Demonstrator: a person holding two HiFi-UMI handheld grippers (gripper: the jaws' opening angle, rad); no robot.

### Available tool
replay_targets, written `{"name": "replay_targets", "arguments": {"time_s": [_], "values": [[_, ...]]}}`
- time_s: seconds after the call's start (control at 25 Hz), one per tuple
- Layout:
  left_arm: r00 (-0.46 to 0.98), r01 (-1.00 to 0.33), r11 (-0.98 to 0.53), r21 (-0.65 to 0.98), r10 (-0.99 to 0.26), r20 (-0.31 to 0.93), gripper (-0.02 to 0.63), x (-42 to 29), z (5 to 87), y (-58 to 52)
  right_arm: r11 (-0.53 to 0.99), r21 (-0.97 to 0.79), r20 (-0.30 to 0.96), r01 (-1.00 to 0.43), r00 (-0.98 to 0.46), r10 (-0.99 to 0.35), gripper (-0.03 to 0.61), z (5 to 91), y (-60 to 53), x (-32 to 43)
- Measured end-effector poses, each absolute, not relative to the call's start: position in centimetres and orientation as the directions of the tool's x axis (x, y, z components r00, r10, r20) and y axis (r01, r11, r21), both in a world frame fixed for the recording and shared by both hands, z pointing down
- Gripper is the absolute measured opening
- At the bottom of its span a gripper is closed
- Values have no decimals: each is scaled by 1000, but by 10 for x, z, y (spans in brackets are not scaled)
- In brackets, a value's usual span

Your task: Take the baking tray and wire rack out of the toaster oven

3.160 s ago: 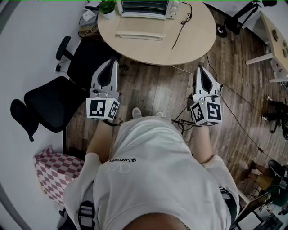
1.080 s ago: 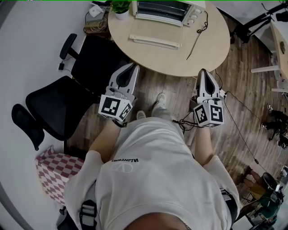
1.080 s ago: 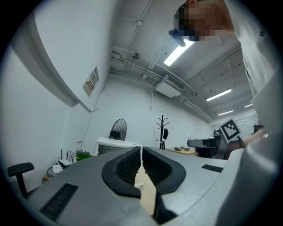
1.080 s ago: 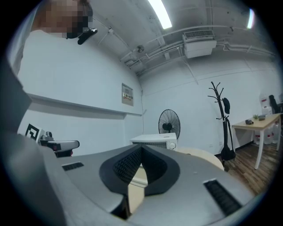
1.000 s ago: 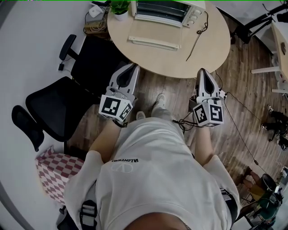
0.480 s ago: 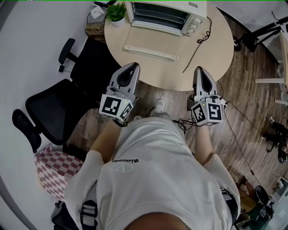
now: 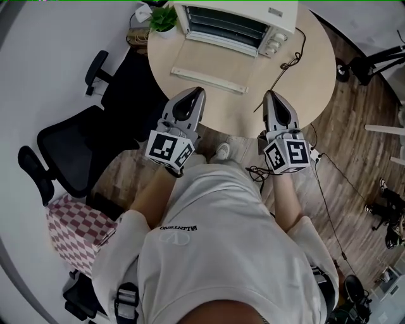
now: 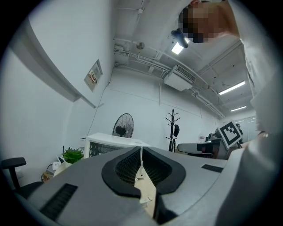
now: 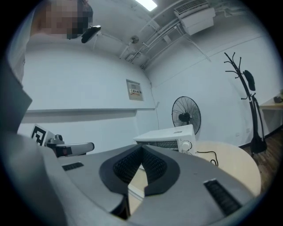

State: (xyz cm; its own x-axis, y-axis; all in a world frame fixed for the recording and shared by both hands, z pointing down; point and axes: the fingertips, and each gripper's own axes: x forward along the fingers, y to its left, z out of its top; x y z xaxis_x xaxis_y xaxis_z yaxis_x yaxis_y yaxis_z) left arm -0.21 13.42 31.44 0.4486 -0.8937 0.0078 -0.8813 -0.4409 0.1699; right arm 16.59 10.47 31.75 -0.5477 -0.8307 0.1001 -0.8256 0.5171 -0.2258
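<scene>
Overhead, the toaster oven (image 7: 234,22) is cropped at top; left gripper (image 7: 197,91) and right gripper (image 7: 272,93) closed, empty.

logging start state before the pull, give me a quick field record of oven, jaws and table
oven: far side of table, door folded down
rack: inside oven
tray: not made out
left gripper: jaws shut, empty, at table's near edge
right gripper: jaws shut, empty, at table's near edge
plant: left of oven
cable: on table, right of oven
</scene>
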Motion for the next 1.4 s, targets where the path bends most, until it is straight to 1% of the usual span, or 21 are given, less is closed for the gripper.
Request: {"name": "replay_targets", "arguments": {"time_s": [0.24, 0.48, 0.68, 0.88, 1.08, 1.24, 1.4], "values": [[427, -891, -416, 184, -904, 25, 17, -3, 318, 113, 553, -254, 98, -793, -590, -801, 2, 322, 83, 153], [461, -870, -446, 209, -887, 26, 17, -4, 318, 84, 566, -228, 131, -792, -601, -788, 2, 333, 66, 137], [507, -841, -486, 236, -861, 35, 17, -6, 325, 48, 541, -272, 137, -796, -589, -797, 2, 338, 41, 122], [545, -807, -509, 299, -837, 44, 17, -17, 340, 6, 484, -371, 153, -793, -566, -810, 2, 352, 4, 102], [573, -752, -504, 425, -819, 42, 17, -32, 365, -35, 415, -509, 155, -754, -554, -818, 2, 373, -33, 81], [592, -681, -487, 547, -806, 19, 17, -41, 390, -68, 353, -620, 142, -700, -543, -827, 3, 392, -64, 70], [622, -610, -452, 651, -782, 41, 17, -35, 423, -92, 319, -722, 101, -614, -550, -829, 3, 410, -84, 63]]}}
